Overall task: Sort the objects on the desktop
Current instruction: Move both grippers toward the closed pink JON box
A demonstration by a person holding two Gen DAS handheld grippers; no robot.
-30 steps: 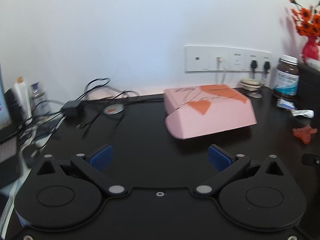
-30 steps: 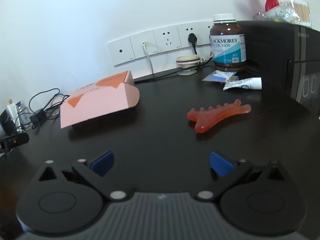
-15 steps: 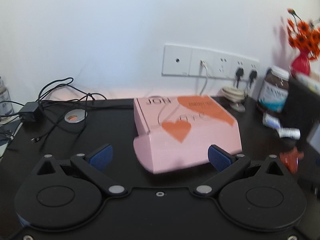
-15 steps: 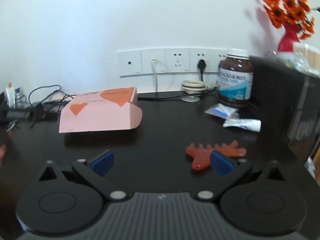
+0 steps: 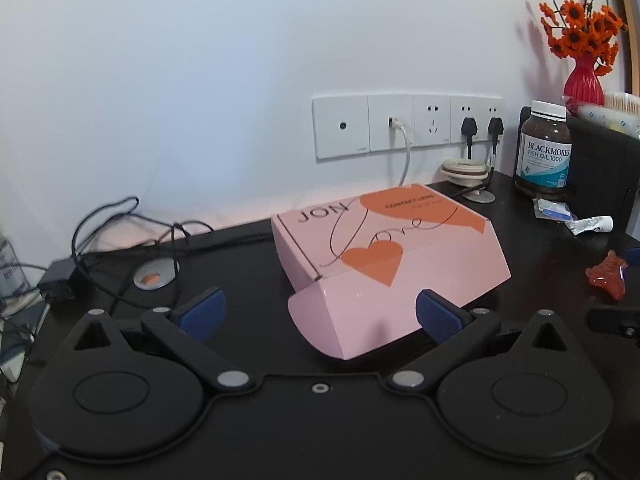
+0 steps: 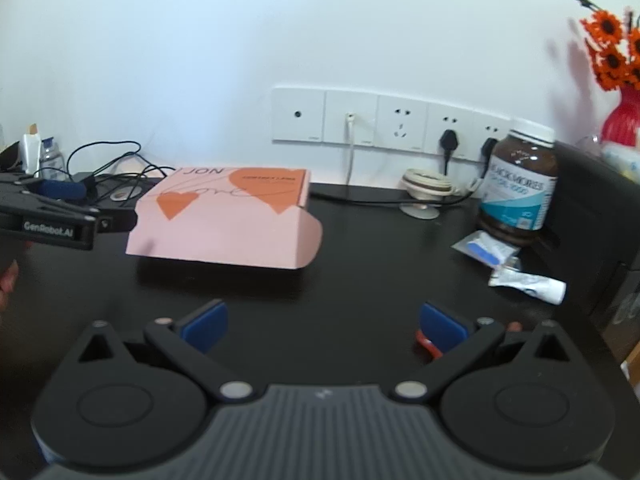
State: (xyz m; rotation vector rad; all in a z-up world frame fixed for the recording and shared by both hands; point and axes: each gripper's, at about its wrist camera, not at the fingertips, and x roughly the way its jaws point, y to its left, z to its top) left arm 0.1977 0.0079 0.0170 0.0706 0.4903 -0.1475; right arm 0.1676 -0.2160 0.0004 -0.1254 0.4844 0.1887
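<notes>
Left gripper (image 5: 318,312): jaws spread wide, nothing held. Its right blue pad (image 5: 438,316) overlaps the near lower edge of the pink box (image 5: 394,268); whether it touches cannot be told. The box's rounded near flap lies between the two fingers and just ahead of them, offset toward the right finger. The box rests on the black desk (image 5: 240,272), lid printed with orange hearts and the word "JON".

Right gripper (image 6: 322,326): jaws spread wide, nothing held. An orange-red comb-shaped tool (image 6: 426,346) lies on the desk directly behind the right pad, mostly hidden by it. In this view the pink box (image 6: 224,220) sits well ahead and to the left, with the left gripper's body at its left end.

Mid-distance, right side: a crumpled white tube (image 6: 528,282) and a blue-and-white sachet (image 6: 486,248) lie near each other. Just beyond them stands a Blackmores fish oil bottle (image 5: 544,148) beside a black cabinet (image 6: 592,216).

Far: a round coaster-like disc (image 5: 154,276) and tangled black cables (image 5: 120,232) on the left; a white wall socket strip (image 5: 408,126) with two black plugs; a red vase of orange flowers (image 5: 584,80) atop the cabinet.
</notes>
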